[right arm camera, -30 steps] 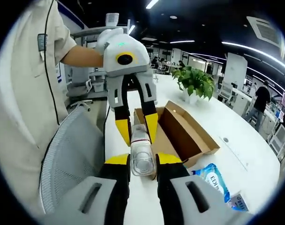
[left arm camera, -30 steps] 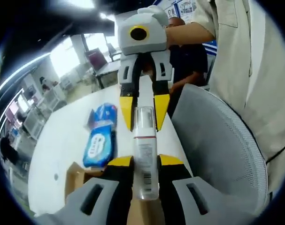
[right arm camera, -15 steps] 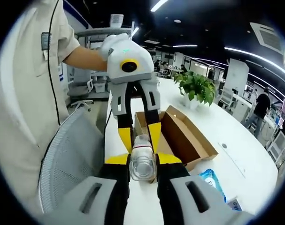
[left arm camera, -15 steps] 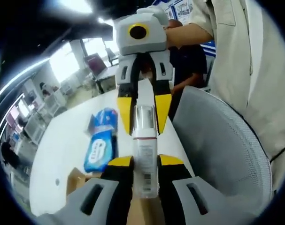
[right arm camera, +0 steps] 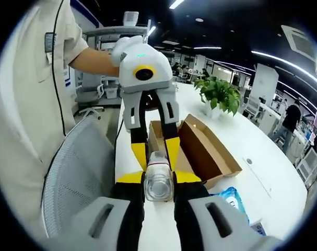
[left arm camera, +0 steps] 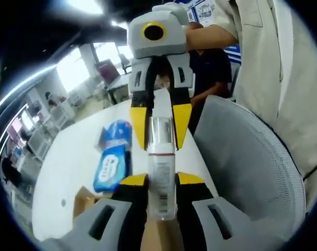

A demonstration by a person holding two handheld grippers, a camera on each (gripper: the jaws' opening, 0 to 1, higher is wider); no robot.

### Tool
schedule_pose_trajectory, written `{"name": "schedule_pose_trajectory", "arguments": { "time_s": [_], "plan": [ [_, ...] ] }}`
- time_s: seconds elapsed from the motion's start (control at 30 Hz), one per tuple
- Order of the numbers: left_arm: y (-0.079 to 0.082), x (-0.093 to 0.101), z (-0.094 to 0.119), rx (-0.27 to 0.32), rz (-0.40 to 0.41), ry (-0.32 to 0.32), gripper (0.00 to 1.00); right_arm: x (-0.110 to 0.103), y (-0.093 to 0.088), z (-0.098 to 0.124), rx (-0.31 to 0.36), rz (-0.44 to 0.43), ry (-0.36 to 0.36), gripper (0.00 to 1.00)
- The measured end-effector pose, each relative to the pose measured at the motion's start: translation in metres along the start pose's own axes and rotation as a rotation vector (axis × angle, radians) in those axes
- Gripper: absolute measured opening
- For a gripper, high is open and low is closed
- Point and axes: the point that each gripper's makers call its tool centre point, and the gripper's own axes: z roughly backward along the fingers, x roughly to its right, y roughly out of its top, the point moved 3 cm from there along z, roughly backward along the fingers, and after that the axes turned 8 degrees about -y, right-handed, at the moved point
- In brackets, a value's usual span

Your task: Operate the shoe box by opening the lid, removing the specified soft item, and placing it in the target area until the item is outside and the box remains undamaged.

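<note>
My left gripper (left arm camera: 157, 183) and right gripper (right arm camera: 158, 180) both clamp the clear bottle (left arm camera: 161, 172) (above the open shoe box (right arm camera: 200, 149)); I should release one end before lowering.

A long white table (right arm camera: 262, 157) runs away through the room, its top smooth and pale. On it sits a brown cardboard shoe box (right arm camera: 202, 149), lid flaps open, near the table's edge by a mesh chair. Just beside the box lie two blue soft packs (left arm camera: 112, 159), one after the other, flat on the surface. Farther along the table stands a green potted plant (right arm camera: 219, 94), well apart from the box.
</note>
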Motion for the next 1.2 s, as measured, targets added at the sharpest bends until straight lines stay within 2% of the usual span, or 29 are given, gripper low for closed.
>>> {"name": "schedule_pose_trajectory", "arguments": {
  "time_s": [0.33,0.7,1.0,1.2],
  "plan": [
    [0.000,-0.011,0.004,0.021,0.017,0.035,0.21,0.010,-0.004,0.001,-0.026,0.010,-0.014,0.17],
    [-0.015,-0.020,0.010,0.029,0.079,0.077,0.27,0.031,-0.011,0.008,-0.071,0.035,-0.020,0.17],
    [-0.030,-0.029,0.022,0.065,0.197,0.168,0.39,0.063,-0.020,0.013,-0.129,0.069,-0.032,0.17],
    [-0.038,-0.035,0.034,0.095,0.271,0.253,0.46,0.088,-0.025,0.016,-0.168,0.102,-0.041,0.17]
  ]
}}
